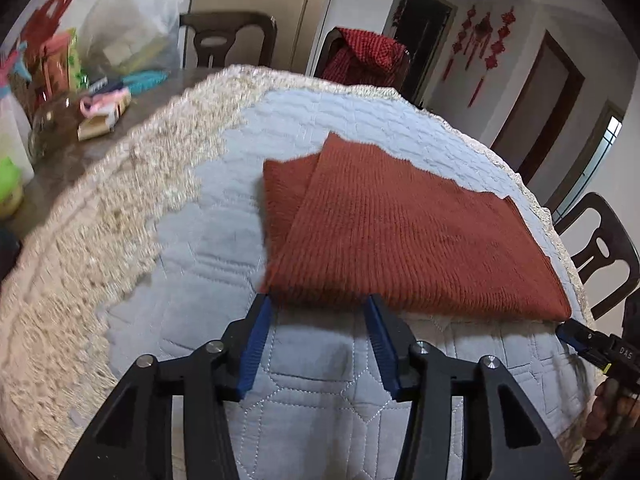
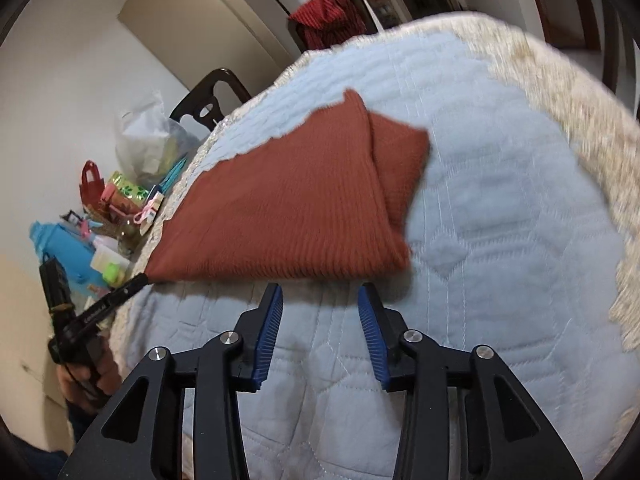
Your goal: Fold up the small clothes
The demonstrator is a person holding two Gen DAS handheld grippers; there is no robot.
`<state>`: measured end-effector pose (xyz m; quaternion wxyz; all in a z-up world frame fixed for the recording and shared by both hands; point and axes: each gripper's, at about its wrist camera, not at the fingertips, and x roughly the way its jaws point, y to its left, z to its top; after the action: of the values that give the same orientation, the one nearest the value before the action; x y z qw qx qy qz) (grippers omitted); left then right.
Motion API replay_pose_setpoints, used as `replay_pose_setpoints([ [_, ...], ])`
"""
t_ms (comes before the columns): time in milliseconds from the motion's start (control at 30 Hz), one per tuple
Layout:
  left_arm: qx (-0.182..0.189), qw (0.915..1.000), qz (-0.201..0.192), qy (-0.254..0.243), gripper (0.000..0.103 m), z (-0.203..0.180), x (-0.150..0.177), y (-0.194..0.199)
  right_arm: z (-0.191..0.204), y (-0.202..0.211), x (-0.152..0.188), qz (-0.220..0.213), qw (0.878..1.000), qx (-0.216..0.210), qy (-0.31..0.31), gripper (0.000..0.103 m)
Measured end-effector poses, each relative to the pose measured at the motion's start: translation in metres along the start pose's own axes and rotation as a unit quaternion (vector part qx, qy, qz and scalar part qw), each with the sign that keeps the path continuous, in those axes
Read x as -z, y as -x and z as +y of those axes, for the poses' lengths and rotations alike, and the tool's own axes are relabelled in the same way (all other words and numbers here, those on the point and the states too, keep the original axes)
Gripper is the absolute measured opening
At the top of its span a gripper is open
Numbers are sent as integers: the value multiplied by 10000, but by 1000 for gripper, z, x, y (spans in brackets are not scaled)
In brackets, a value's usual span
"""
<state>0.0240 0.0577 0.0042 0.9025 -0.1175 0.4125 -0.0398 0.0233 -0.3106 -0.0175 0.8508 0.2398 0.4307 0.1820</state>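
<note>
A rust-red ribbed knit garment (image 1: pixel 400 232) (image 2: pixel 288 208) lies folded flat on a light blue quilted mat (image 1: pixel 312 380) (image 2: pixel 500 220). My left gripper (image 1: pixel 318 304) stands open at the garment's near left edge, its blue pads apart and the fold just at their tips. My right gripper (image 2: pixel 320 290) is open too, its tips just short of the garment's near edge with only mat between the pads. In the left wrist view the right gripper (image 1: pixel 572 330) pokes in at the garment's near right corner. The right wrist view shows the left gripper (image 2: pixel 136 282) at the opposite corner.
A cream lace tablecloth (image 1: pixel 100 200) rings the mat. Bags, boxes and a clear plastic bag (image 1: pixel 132 32) (image 2: pixel 148 140) crowd the table's left side. Dark chairs (image 1: pixel 228 40) stand around it, one with a red cloth draped over it (image 1: pixel 360 60) (image 2: pixel 328 16).
</note>
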Motion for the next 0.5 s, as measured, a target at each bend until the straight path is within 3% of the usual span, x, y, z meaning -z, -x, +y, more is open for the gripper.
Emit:
replay_pose_setpoints([
  [100, 103, 9998, 77, 182, 58, 3, -1, -5, -9, -1, -6, -61, 9987, -302, -411, 47],
  [300, 212, 9988, 14, 442, 64, 4, -9, -12, -18, -6, -13, -185, 9932, -629, -964, 49],
  [467, 27, 9991, -71, 410, 62, 0, -16, -22, -16, -10, -18, -254, 9922, -548, -1089, 49],
  [500, -55, 9993, -91, 367, 54, -1, -17, -22, -15, -11, -19, -236, 9927, -510, -1066, 49],
])
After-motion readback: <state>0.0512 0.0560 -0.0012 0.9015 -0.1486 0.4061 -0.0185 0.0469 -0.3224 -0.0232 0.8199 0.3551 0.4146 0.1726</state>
